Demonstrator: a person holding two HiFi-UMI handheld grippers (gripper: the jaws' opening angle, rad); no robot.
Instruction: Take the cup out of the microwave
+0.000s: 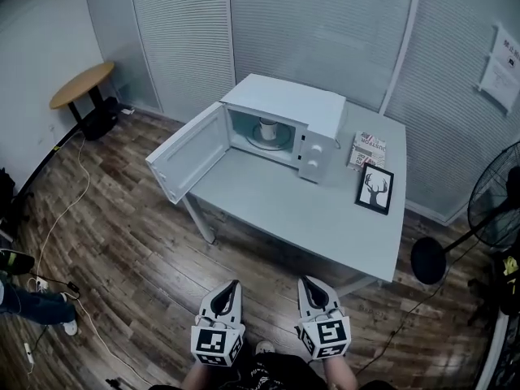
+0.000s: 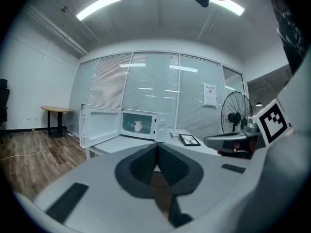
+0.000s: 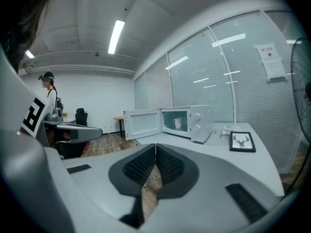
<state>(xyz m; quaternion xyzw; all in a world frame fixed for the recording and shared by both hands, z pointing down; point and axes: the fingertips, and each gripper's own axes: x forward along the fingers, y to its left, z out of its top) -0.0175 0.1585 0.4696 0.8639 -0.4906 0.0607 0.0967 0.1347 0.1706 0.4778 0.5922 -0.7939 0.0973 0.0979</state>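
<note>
Your grey table stands ahead on the wood floor, well apart from both tongs. On its far side sits the white microwave, its door swung wide open to the left. Your left gripper and right gripper hang side by side short of the table's near edge, each with its jaws pressed together on nothing. A framed deer picture lies right of the microwave. The white cup stands upright inside the oven, on the turntable plate.
</note>
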